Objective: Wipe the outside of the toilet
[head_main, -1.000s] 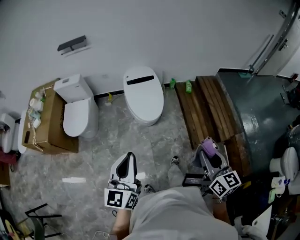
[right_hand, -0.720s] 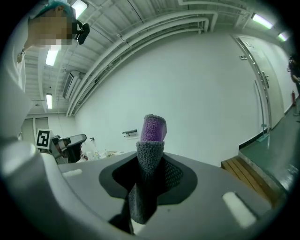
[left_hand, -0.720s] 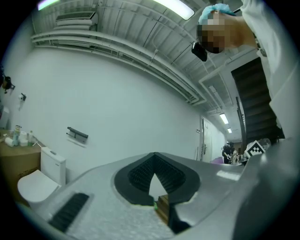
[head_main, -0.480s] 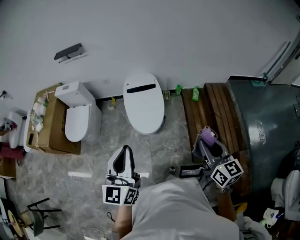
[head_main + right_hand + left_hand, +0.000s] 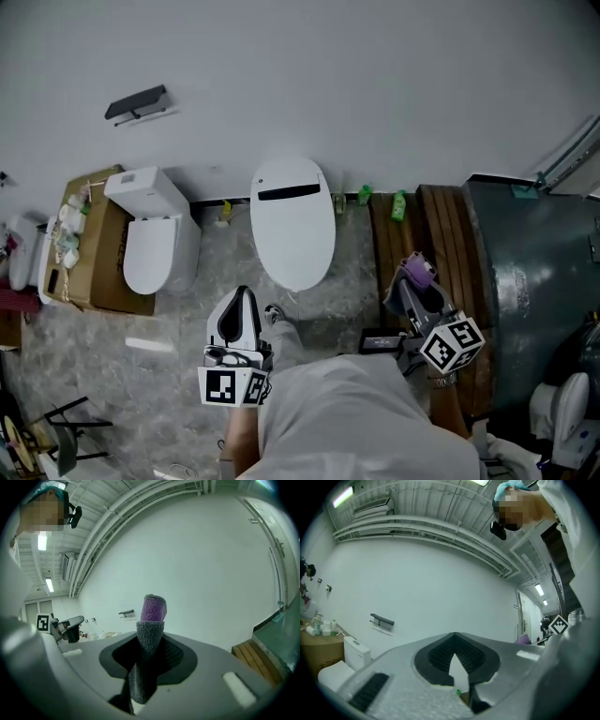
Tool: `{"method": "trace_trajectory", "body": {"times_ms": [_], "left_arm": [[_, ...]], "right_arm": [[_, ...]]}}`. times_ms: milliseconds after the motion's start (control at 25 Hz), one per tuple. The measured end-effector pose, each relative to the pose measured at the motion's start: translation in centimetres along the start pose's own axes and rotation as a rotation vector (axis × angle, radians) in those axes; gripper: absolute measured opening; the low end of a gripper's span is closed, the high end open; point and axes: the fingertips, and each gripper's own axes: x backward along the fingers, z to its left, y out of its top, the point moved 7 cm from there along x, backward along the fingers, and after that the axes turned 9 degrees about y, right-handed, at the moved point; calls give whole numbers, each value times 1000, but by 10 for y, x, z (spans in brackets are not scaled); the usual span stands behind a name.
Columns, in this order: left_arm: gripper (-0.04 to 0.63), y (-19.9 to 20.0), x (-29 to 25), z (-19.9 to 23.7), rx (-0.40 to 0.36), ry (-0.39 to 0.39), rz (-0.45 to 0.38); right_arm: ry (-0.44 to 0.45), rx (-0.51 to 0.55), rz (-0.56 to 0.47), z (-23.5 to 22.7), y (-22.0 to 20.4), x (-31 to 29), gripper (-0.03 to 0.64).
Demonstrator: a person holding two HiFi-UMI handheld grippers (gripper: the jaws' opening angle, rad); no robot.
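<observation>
The white toilet (image 5: 292, 225) stands centre, lid down, against the far wall. Just nearer, the left gripper (image 5: 240, 298) has its jaws together and empty. At right, the right gripper (image 5: 410, 284) clamps a purple-and-grey cloth (image 5: 418, 271), clear of the toilet.

You had open floor (image 5: 221, 257) between the middle toilet (image 5: 292, 225) and the smaller toilet (image 5: 150, 246) on its left; on its right, green bottles (image 5: 399, 204) and a wooden step (image 5: 450, 246) crowded the gap.

Left gripper (image 5: 454, 636) closed, empty — right gripper (image 5: 150, 640) clamps cloth (image 5: 153, 609).
</observation>
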Motion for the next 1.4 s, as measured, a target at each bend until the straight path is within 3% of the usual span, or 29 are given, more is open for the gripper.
{"method": "trace_trajectory", "body": {"times_ms": [360,640,960,1120,1400], "left_arm": [[5,11,-140,93,25,-130,17],[5,4,-217,166,60,-149,67],[5,-26,-279,164,64,-180,140],[5,-26,-303,139,30,-142,124],[5,-57,-337,136,27,15,149]], "right_arm": [[-135,15,-29,-5,48,-131,98],[-209,-2,18,-10,60,-222,98],[-271,-56,126,-66,70,-265,98],[-222,-93,186,-120,74,-283,98],[-128,-123,333,-209,63,-355,98]]}}
